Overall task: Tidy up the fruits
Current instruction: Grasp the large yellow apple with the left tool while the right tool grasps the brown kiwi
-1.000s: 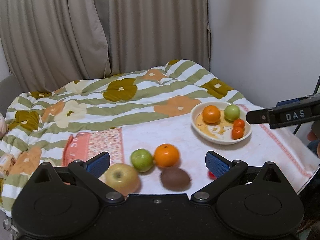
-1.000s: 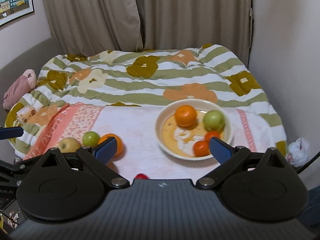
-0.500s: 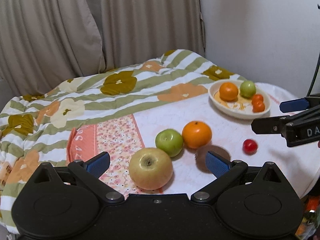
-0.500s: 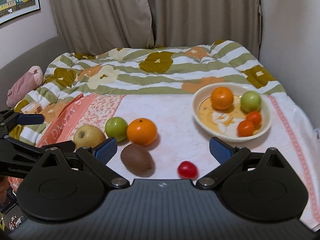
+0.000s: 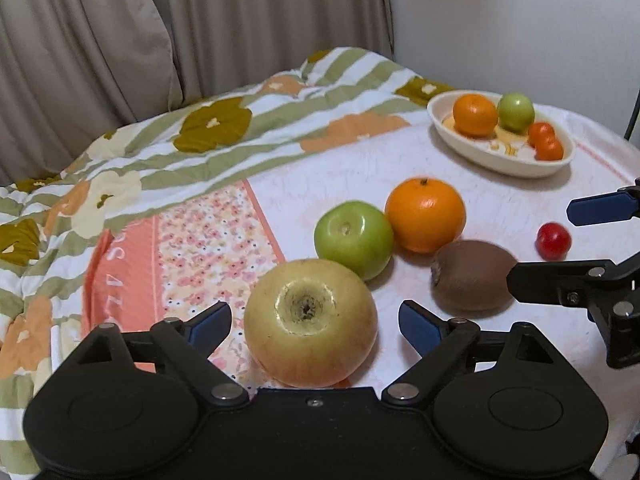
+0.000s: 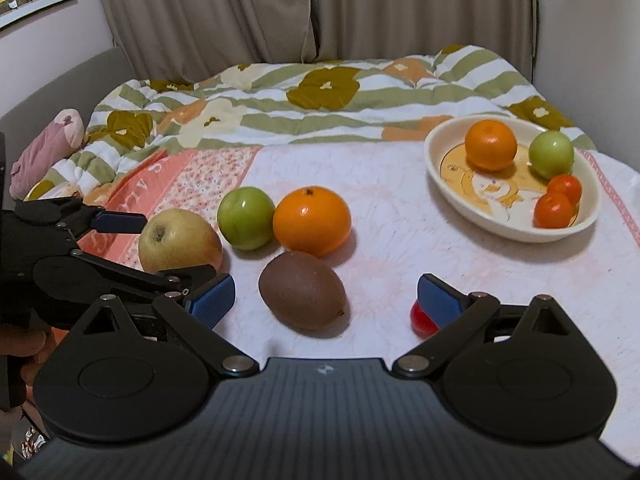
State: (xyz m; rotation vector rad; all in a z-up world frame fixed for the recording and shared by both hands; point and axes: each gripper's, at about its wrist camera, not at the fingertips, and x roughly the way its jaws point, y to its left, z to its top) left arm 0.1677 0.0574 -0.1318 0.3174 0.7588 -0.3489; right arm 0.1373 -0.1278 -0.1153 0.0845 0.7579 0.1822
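A yellow apple (image 5: 310,322) lies on the white cloth, between the open fingers of my left gripper (image 5: 314,326). Behind it lie a green apple (image 5: 353,237), an orange (image 5: 425,214), a brown kiwi (image 5: 472,275) and a small red fruit (image 5: 553,240). A cream bowl (image 5: 476,150) at the far right holds an orange, a green apple and two small tangerines. My right gripper (image 6: 326,296) is open, with the kiwi (image 6: 303,295) between its fingers and the red fruit (image 6: 420,318) partly hidden behind its right pad. The yellow apple (image 6: 178,240) and left gripper (image 6: 160,246) show at its left.
A flowered striped quilt (image 6: 320,92) covers the bed behind the cloth. A pink-patterned towel (image 5: 192,248) lies left of the fruit. Curtains and a wall stand at the back. A pink soft toy (image 6: 44,148) lies at the far left.
Both grippers have moved forward and down toward the fruit. The yellow apple now sits between my left fingers, and the kiwi between my right fingers.
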